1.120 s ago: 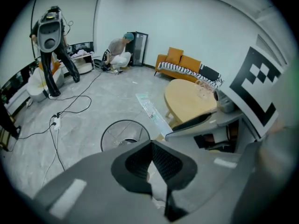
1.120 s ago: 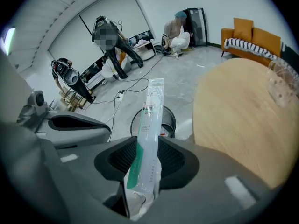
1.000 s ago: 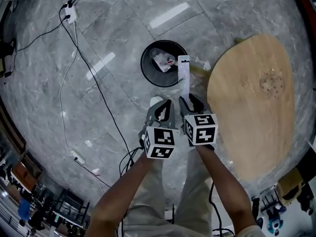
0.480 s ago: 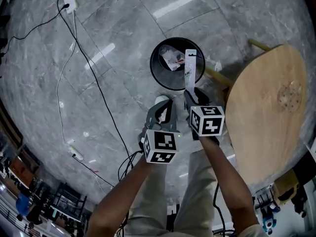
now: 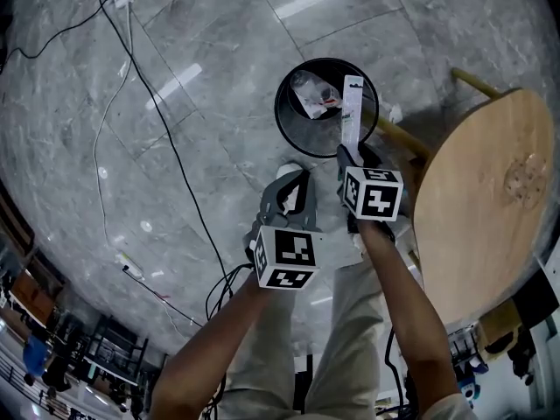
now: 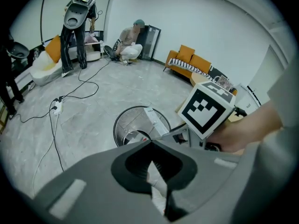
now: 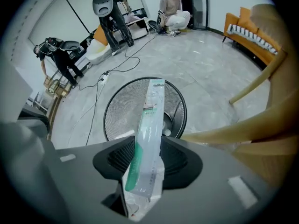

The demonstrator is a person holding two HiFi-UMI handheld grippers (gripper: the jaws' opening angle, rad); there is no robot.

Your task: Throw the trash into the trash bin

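Both claws are closed: the right gripper (image 7: 148, 146) clamps the lower end of a long toothbrush packet (image 7: 150, 120), which sticks out ahead of its jaws over the mesh trash bin (image 7: 117, 118). The left gripper (image 6: 149, 143), just beside it, pinches a white scrap (image 6: 157, 183).

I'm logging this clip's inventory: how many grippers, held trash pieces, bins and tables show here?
grippers: 2, left gripper and right gripper
held trash: 2, scrap in the left, packet in the right
bin: 1
table: 1
total: 6
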